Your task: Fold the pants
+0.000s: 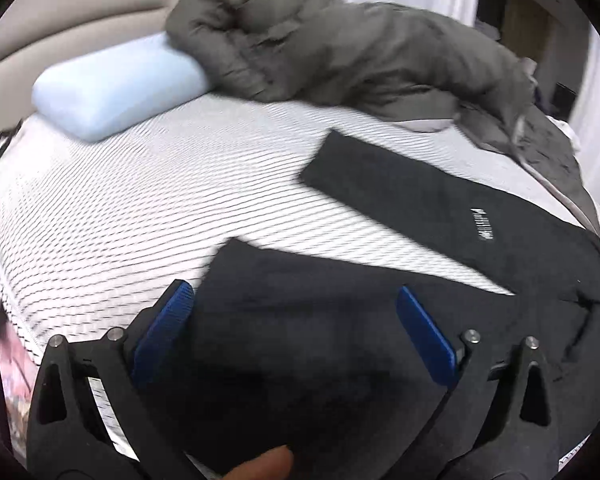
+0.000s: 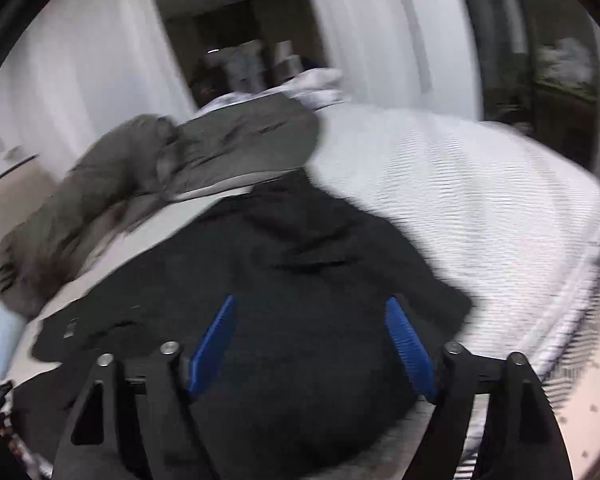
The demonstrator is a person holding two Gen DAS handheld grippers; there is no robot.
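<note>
Black pants [image 1: 400, 320] lie spread on the bed [image 1: 160, 200], legs splayed toward the pillow [image 1: 116, 88]. Left gripper [image 1: 296, 320] and right gripper [image 2: 312, 336] hover wide, empty. Grabbing one layer risks a crooked fold.

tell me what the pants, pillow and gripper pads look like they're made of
Pants: black, matte, soft knit, probably cotton fleece; they lie limp with rumpled folds and a small white print.
Pillow: pale blue, smooth, rounded block, possibly foam; blur leaves it open.
Gripper pads: blue, ribbed, likely rubber or plastic, on black rigid arms.
</note>
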